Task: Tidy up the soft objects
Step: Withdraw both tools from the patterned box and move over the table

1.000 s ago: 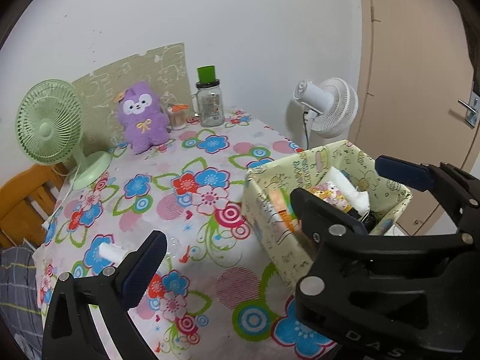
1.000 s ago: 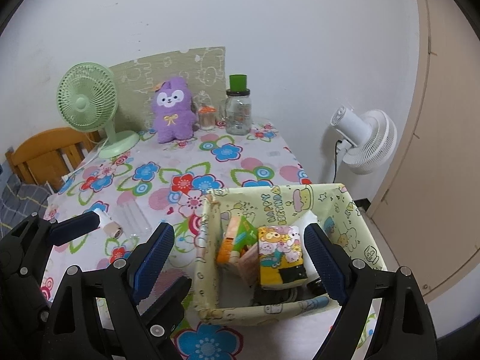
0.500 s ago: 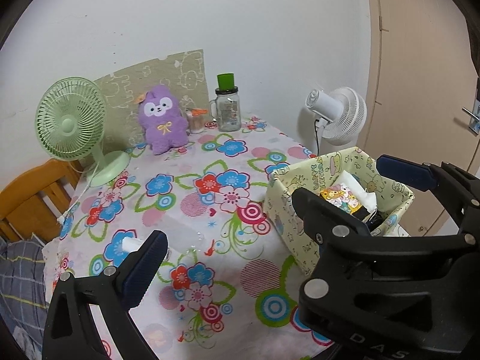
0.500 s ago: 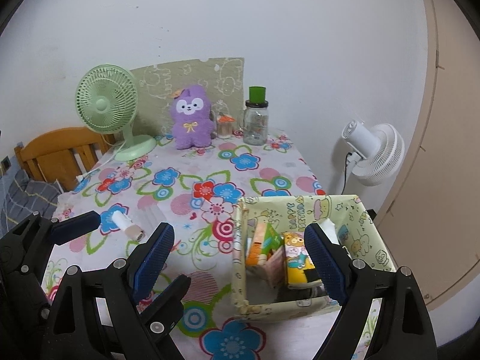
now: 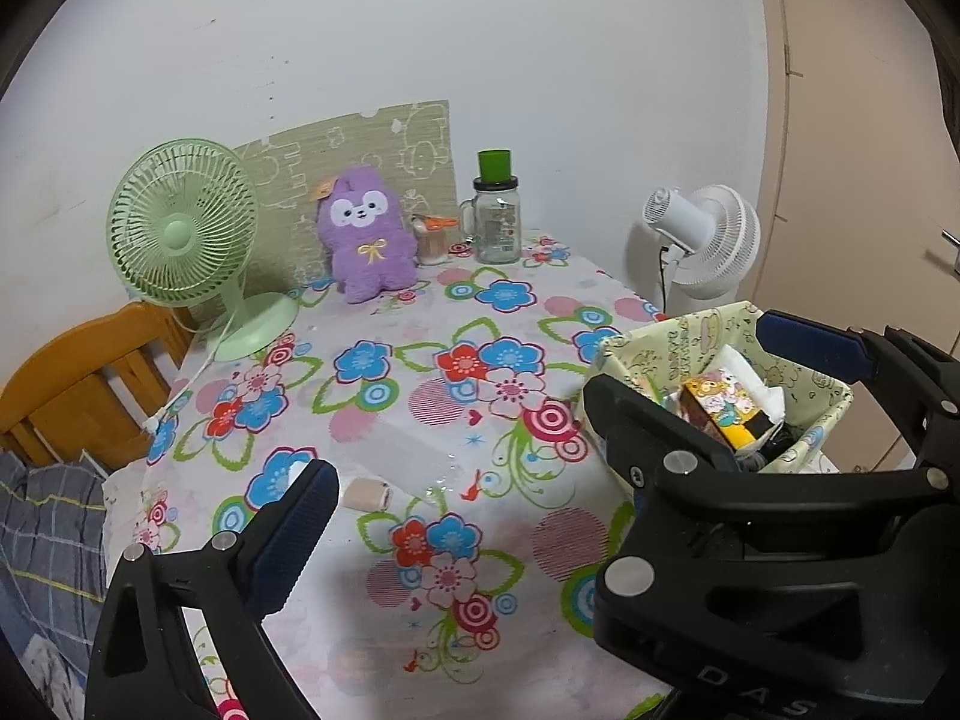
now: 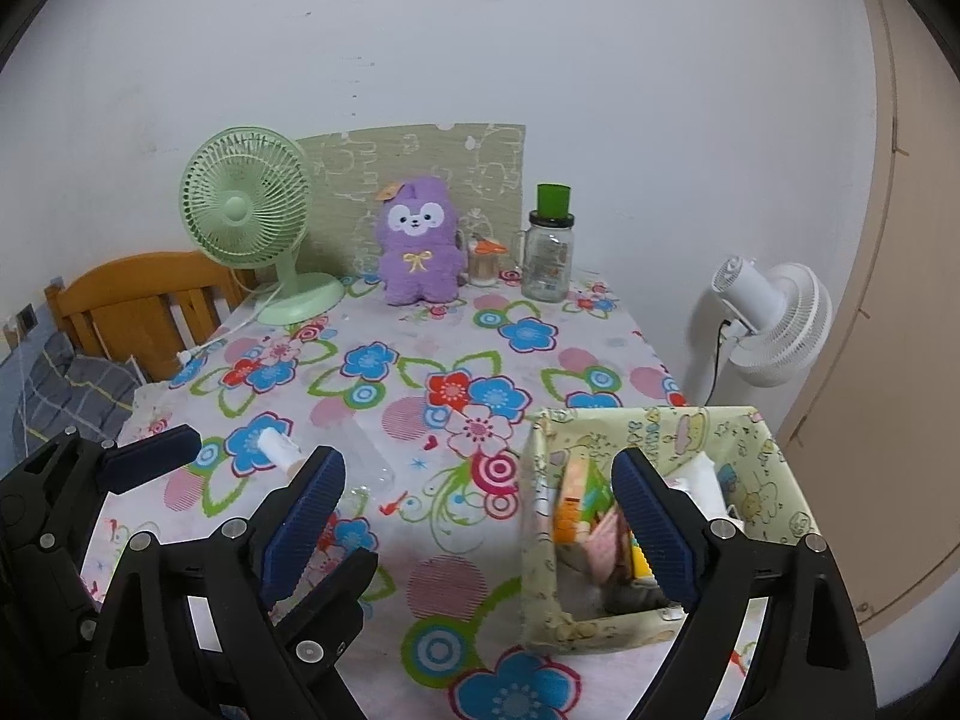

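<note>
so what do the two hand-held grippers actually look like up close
Both look alike. The left hand-held gripper and the right hand-held gripper have black plastic frames with angular, cut-out arms, joined by round silver bolts. Each finger ends in a dark blue ribbed pad. Pale raised letters reading "DAS" show on one black body in the left view. No cables, hands or sleeves are visible.

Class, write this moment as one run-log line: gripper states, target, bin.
left gripper: open, empty | right gripper: open, empty | purple plush: upright at table's far edge, untouched | storage box: holds packets
</note>
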